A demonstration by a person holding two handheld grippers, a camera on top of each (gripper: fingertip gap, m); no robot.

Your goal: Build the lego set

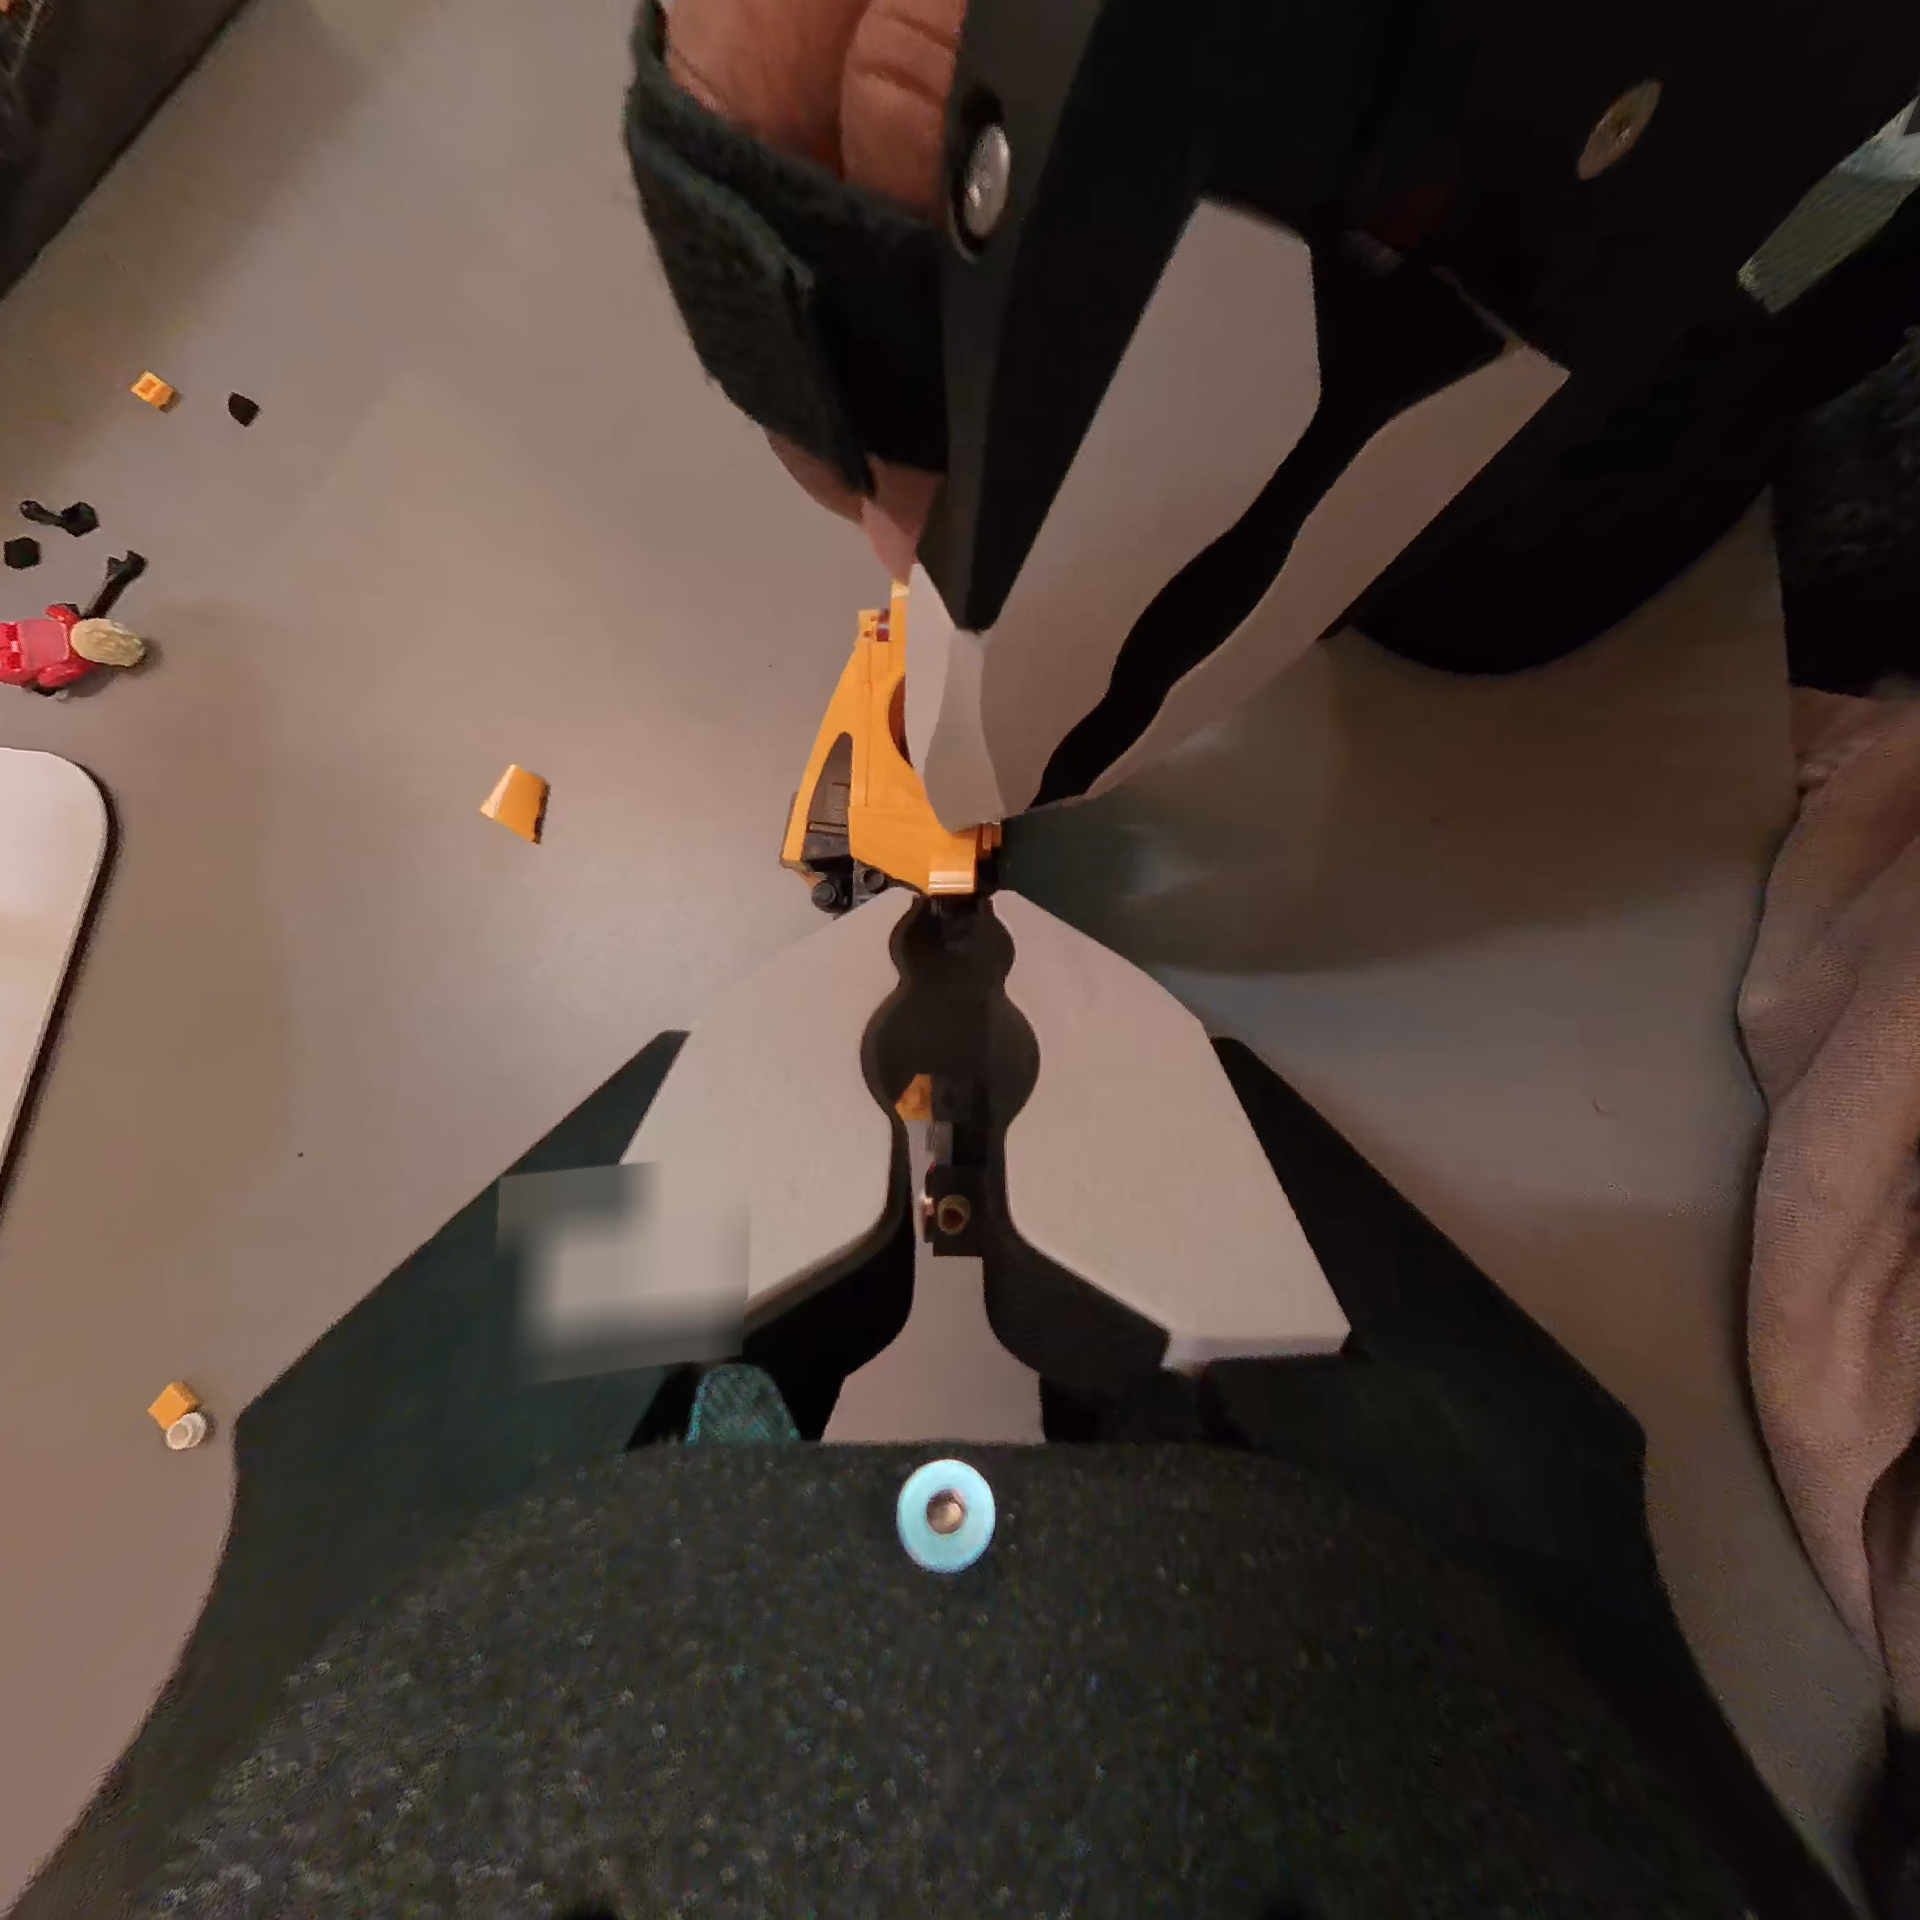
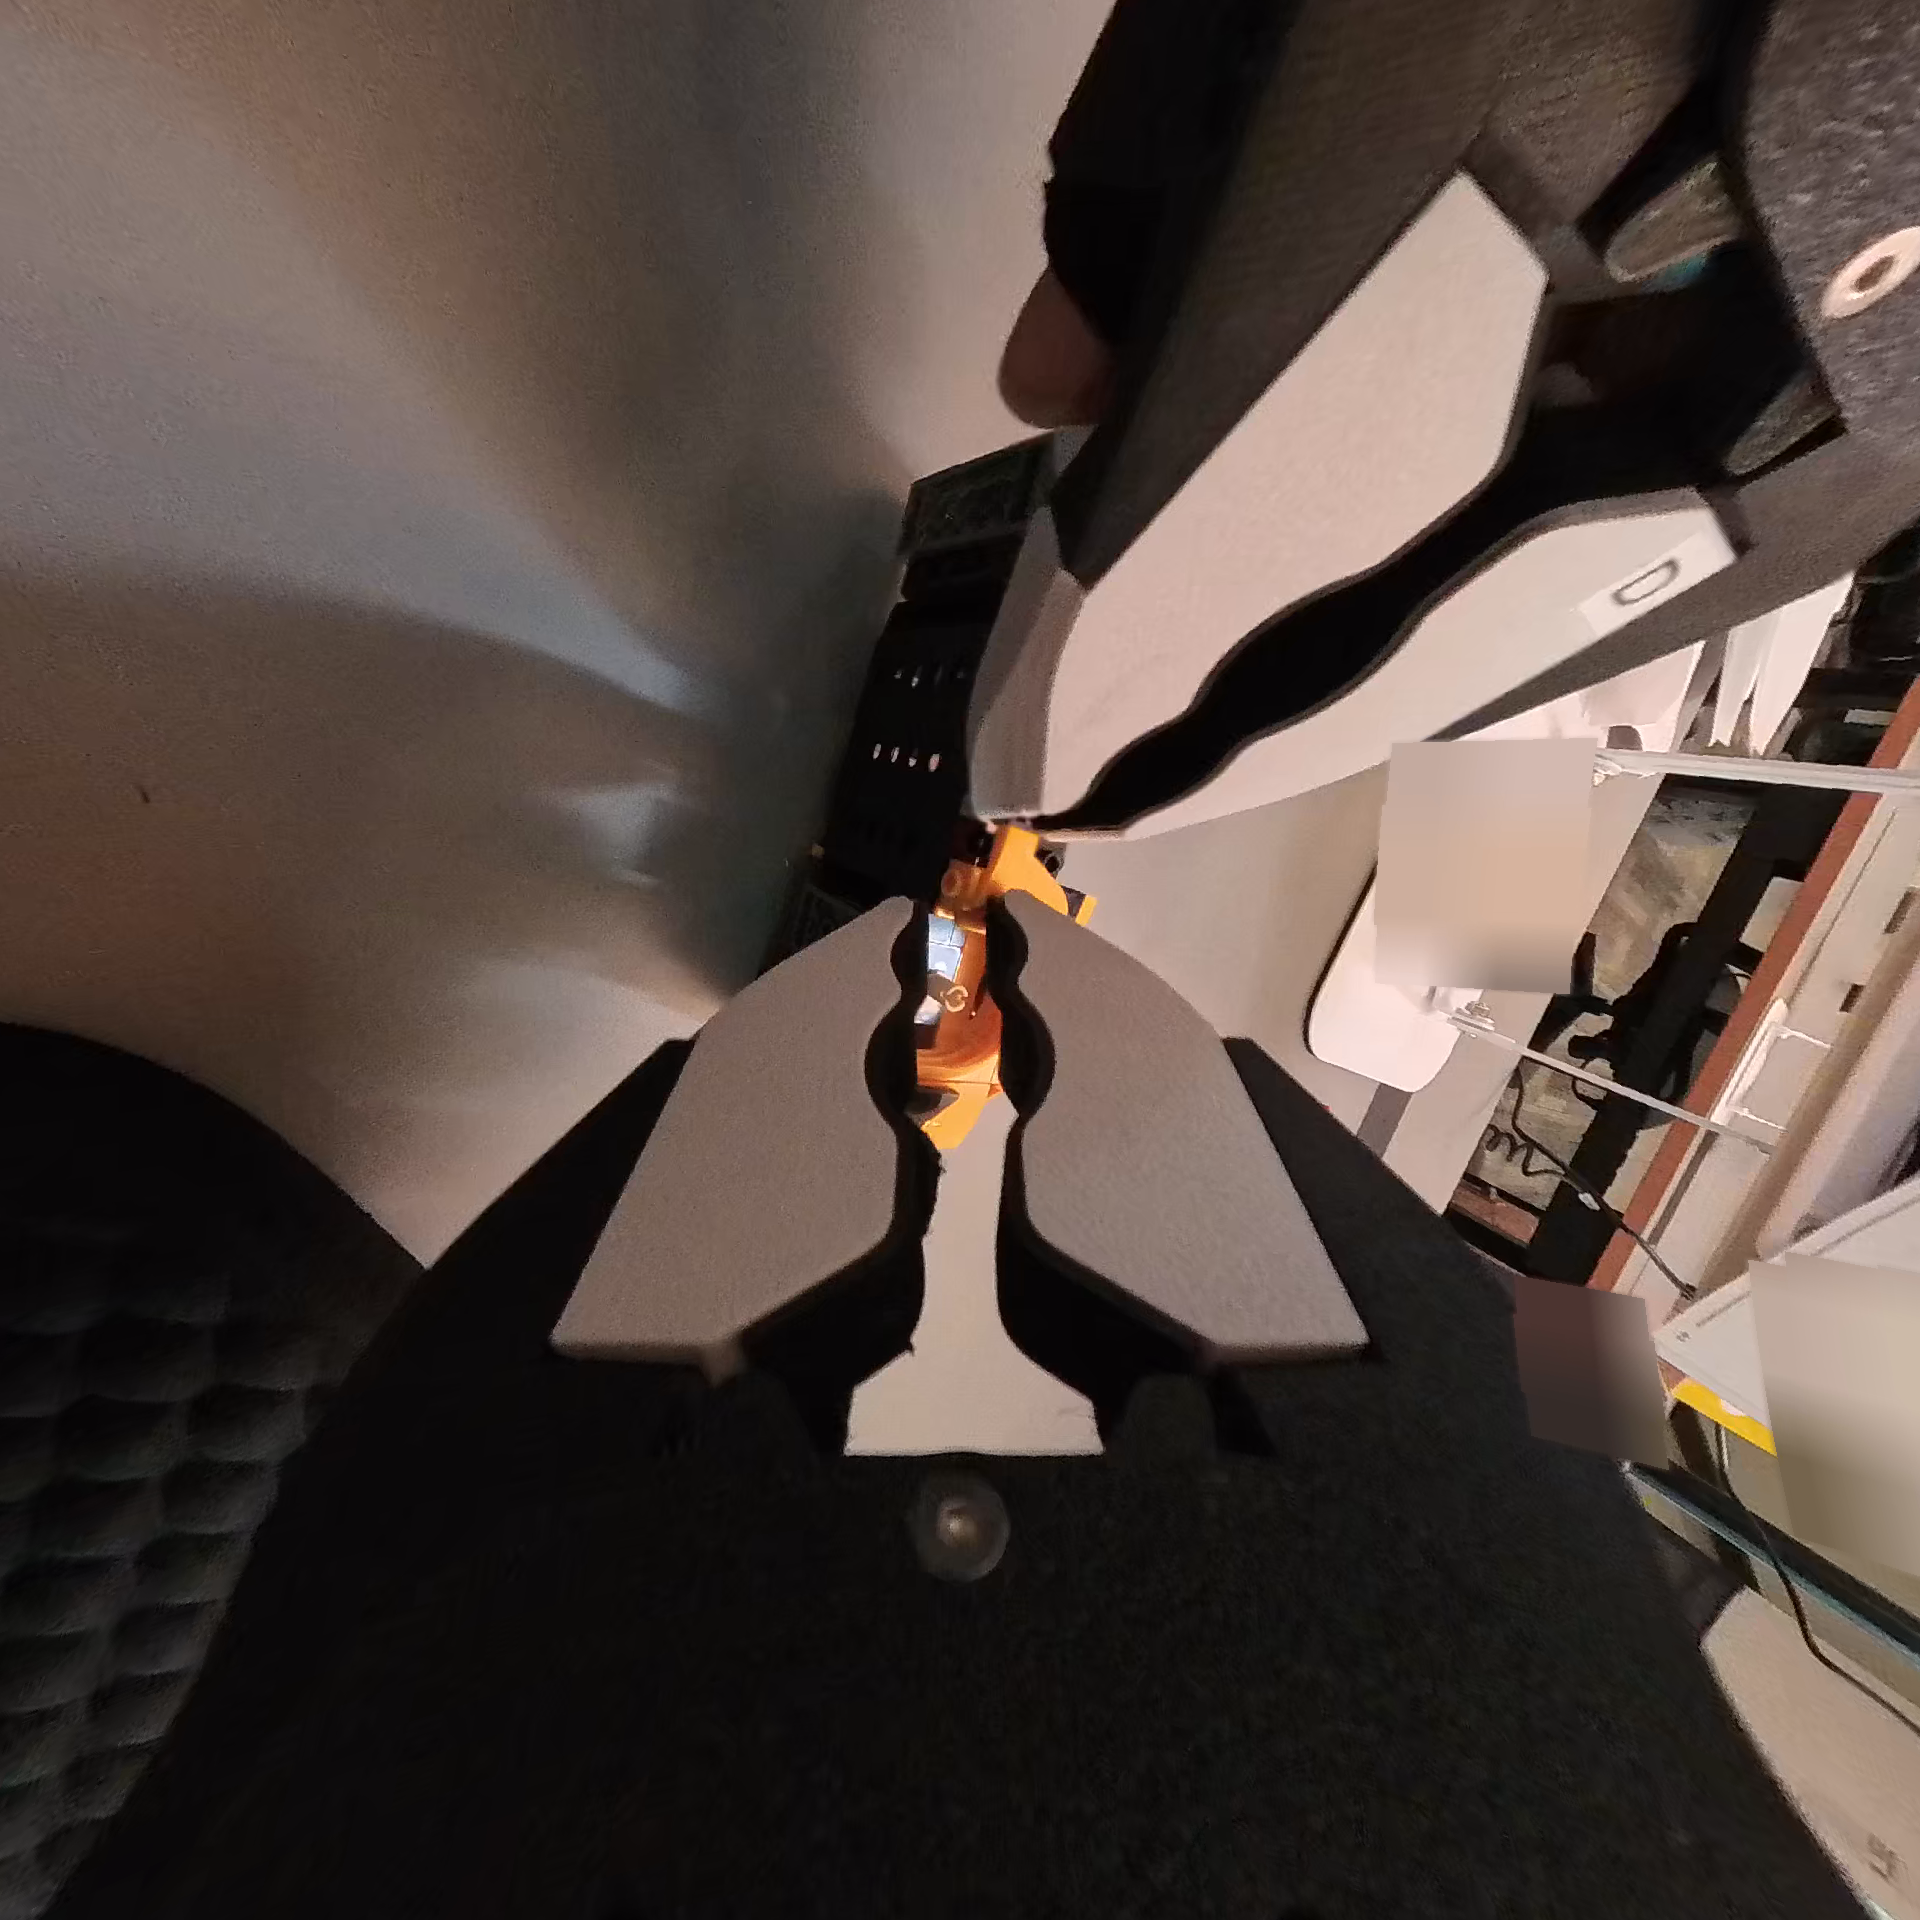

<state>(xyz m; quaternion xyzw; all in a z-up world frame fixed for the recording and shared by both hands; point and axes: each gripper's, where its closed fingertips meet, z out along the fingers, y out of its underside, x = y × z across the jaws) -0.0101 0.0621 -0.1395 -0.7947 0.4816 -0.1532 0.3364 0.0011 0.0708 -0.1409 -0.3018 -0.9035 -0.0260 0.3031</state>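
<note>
Above a grey table [image 1: 436,260], at mid-scene, two hand-held grippers meet on one small orange and black brick-built model [image 1: 878,790]. The left gripper [image 1: 951,906] has its jaws nearly together, pinching a black part at the model's near end; a further bit of orange and black shows deeper between its fingers. The right gripper [image 2: 954,920] comes in from the far right of the left wrist view, its jaws narrowly parted and closed on the orange body of the model [image 2: 966,997] (its pads press the body's two sides in the right wrist view). A hand in a dark fingerless glove [image 1: 790,312] shows behind that gripper.

To the left on the table lie loose pieces: an orange sloped brick [image 1: 516,800] near the model, a small orange piece [image 1: 154,390] and a black piece [image 1: 242,408] farther off, a red toy figure [image 1: 57,649] with more black bits [image 1: 62,516] at the left edge, and an orange piece beside a white round stud [image 1: 179,1415] nearer. A white rounded board [image 1: 42,883] sits at the far left edge. Beige cloth [image 1: 1839,1143] lies along the right edge.
</note>
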